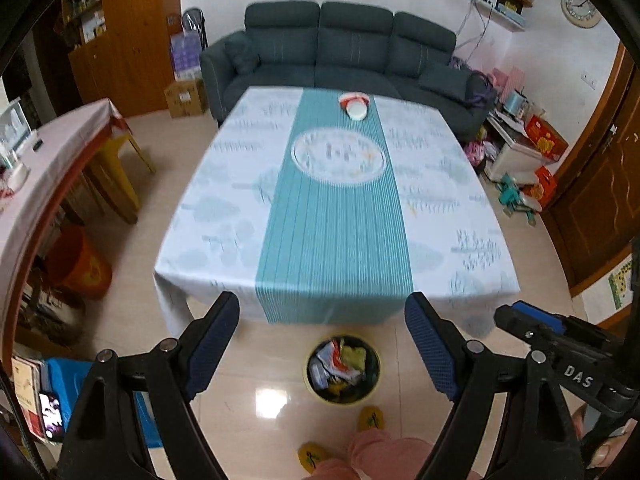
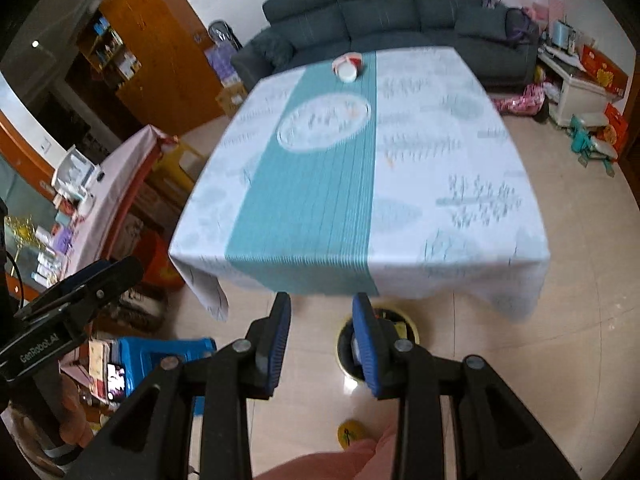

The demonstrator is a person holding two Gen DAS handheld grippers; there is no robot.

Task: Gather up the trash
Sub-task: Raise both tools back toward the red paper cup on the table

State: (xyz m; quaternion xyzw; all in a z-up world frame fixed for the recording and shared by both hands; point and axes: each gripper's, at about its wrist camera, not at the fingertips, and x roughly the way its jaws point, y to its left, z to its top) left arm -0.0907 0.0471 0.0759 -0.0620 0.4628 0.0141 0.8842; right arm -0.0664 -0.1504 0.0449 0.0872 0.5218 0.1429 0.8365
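One piece of trash only, a red and white cup (image 1: 353,106) on its side, at the far end of the table (image 1: 224,216), top centre of the left view, on the teal stripe close to the sofa (image 1: 344,48). Probably paper or thin plastic: light, easy to crush, likely to roll when touched. Best taken across the round body with a soft pinch, not at the rim. Contents not visible, so some spill is possible.

Left claw (image 1: 322,344) spread wide, holding nothing. Right claw (image 2: 322,344) partly spread, with a narrower gap, also holding nothing. Both low in the frames, before the near table edge, well apart from the cup.

Smooth cloth over the table, maybe slippery, with loose corners hanging. Round bin (image 1: 343,374) on the glossy tile floor (image 1: 264,432), bottom centre, already holding wrappers. Cluttered room: side table at left, boxes and toys at right.
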